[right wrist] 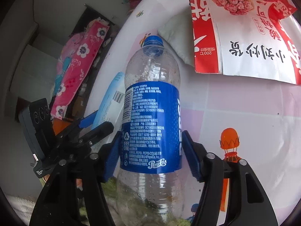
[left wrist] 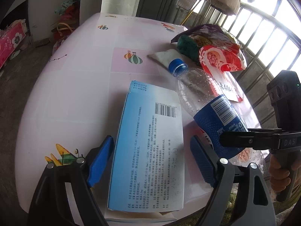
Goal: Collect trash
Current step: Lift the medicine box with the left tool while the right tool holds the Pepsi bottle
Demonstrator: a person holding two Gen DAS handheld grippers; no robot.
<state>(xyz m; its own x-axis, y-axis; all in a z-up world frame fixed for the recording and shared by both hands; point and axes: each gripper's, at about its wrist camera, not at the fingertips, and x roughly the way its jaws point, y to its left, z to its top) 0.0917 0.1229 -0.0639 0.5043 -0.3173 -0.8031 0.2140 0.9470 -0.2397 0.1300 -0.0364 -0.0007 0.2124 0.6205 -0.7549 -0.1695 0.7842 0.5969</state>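
A blue and white medicine box [left wrist: 150, 141] lies flat on the table near its front edge. My left gripper [left wrist: 152, 160] straddles it, open: the left pad sits at the box's edge and a gap shows beside the right pad. An empty Pepsi bottle [right wrist: 150, 113] with a blue cap and blue label lies to the right of the box [right wrist: 111, 98], cap pointing away. My right gripper [right wrist: 151, 156] is shut on the bottle, its blue pads pressing both sides of the label. In the left wrist view, the right gripper [left wrist: 231, 137] reaches across the bottle [left wrist: 207, 101].
A red and white snack bag [right wrist: 244, 28], a white crumpled pouch [left wrist: 165, 56] and a purple and green bag [left wrist: 203, 35] lie at the table's far right. The pink patterned tablecloth [left wrist: 75, 94] covers the table. Window bars run along the right. A hand [left wrist: 280, 173] holds the right gripper's handle.
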